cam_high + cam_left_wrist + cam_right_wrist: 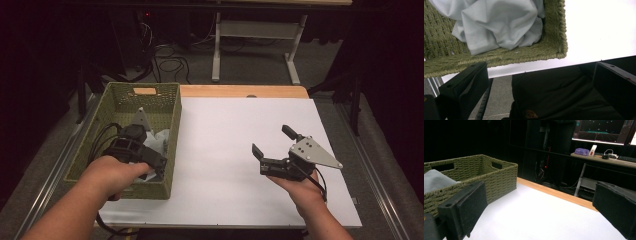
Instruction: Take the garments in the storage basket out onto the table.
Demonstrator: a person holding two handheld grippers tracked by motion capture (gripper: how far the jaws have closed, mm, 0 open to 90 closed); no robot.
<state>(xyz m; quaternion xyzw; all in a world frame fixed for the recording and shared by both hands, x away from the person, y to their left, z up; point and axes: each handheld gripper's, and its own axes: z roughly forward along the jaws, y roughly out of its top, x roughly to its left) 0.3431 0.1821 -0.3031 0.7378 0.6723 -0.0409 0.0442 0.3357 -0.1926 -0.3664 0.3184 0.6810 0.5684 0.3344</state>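
our left gripper [159,165] hangs over the near end of the green woven basket [172,107], jaws wide open and holding nothing. the soft pale blue cloth [499,25] lies crumpled inside, against the near wall. we think a jaw could catch the woven rim and drag the basket. our right gripper [272,142] waits over the white table [225,140], open and empty too

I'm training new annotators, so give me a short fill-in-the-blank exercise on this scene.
1. The pale blue cloth lies inside the woven green ____.
2. The left gripper is held above the ____ end of the basket.
3. The right gripper hovers over the white table with its jaws ____.

Missing words: basket; near; open
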